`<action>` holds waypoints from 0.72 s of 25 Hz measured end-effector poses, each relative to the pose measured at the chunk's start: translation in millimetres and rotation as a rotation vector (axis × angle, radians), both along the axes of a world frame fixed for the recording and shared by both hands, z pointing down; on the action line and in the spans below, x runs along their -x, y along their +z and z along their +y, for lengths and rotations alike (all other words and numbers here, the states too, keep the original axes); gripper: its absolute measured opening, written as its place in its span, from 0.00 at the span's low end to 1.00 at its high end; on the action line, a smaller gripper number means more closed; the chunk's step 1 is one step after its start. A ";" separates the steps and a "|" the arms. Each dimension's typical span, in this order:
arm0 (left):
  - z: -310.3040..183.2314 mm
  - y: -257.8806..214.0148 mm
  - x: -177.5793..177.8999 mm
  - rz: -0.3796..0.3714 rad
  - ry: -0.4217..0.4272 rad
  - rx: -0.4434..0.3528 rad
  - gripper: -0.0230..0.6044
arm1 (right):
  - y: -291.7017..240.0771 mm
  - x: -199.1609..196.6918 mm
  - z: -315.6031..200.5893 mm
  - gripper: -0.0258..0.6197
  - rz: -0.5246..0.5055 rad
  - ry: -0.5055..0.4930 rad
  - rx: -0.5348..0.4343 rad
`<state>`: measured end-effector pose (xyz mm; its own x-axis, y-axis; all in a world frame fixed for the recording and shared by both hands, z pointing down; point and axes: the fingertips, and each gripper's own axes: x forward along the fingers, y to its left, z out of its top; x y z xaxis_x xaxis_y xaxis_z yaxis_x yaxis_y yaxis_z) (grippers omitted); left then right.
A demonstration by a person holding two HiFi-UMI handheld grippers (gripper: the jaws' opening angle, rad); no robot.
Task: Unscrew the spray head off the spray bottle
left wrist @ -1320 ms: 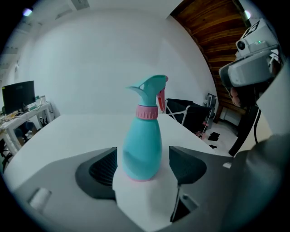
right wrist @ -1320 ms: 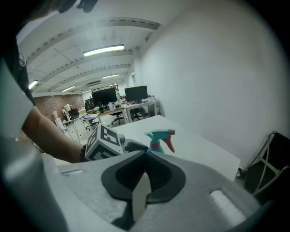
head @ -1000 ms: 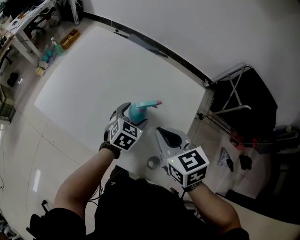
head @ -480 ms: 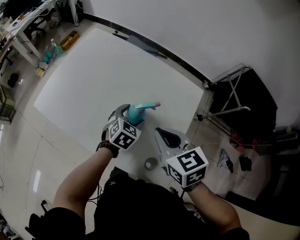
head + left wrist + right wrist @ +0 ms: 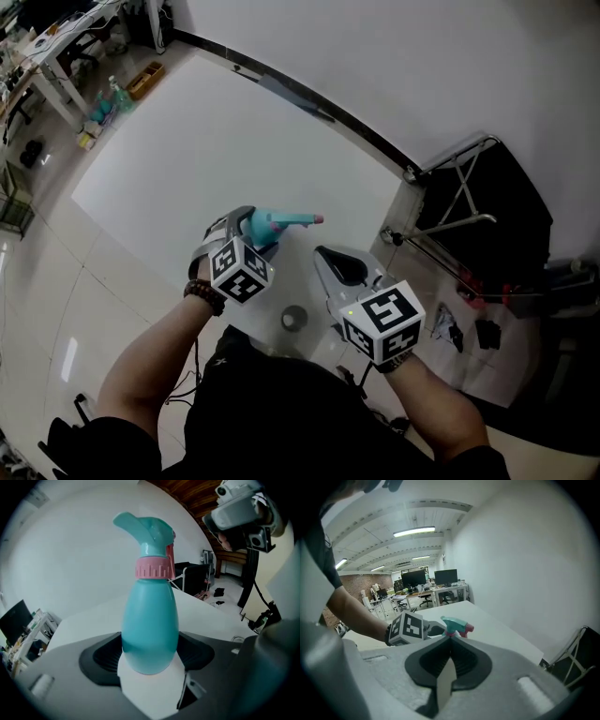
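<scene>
A teal spray bottle (image 5: 270,225) with a pink collar (image 5: 154,568) and a teal spray head (image 5: 149,528) sits between the jaws of my left gripper (image 5: 249,225). The pads press on the lower body of the bottle (image 5: 150,625), and the jaws have just been closing slightly on it. The nozzle tip (image 5: 318,218) points right, toward my right gripper (image 5: 322,253). That gripper is shut and empty, a short way right of the bottle. In the right gripper view the spray head (image 5: 457,625) shows just beyond the closed jaws (image 5: 449,641).
A small grey ring (image 5: 294,319) lies on the white table (image 5: 206,141) near its front edge, between my hands. A black folding stand (image 5: 464,202) is off the table's right end. Desks and floor clutter (image 5: 103,94) are at far left.
My left gripper has rolled and lifted a little with the bottle in it. The right gripper has drifted slightly, still shut.
</scene>
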<state>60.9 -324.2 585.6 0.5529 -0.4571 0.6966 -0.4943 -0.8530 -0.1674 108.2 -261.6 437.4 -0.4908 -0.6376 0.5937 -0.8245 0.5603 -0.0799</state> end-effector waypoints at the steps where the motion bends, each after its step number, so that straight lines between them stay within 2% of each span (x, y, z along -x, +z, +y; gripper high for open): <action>1: 4.0 -2.8 0.7 -0.015 0.009 -0.009 0.66 | -4.8 -1.6 0.6 0.02 0.004 -0.011 -0.011; 5: 16.9 -15.0 7.0 -0.077 0.045 -0.044 0.66 | -24.5 0.0 3.1 0.04 0.023 -0.082 -0.058; 6: 20.6 -17.3 8.2 -0.097 0.056 -0.052 0.66 | -28.4 0.7 4.7 0.14 0.026 -0.104 -0.065; 12: 42.0 -23.6 13.3 -0.240 0.139 -0.104 0.66 | -42.0 2.9 17.2 0.29 0.103 -0.243 -0.140; 15: 50.0 -28.0 19.1 -0.312 0.176 -0.146 0.66 | -36.5 11.5 25.9 0.39 0.164 -0.335 -0.134; 18: 55.8 -33.6 21.5 -0.379 0.213 -0.185 0.66 | -28.0 17.1 32.2 0.43 0.208 -0.418 -0.109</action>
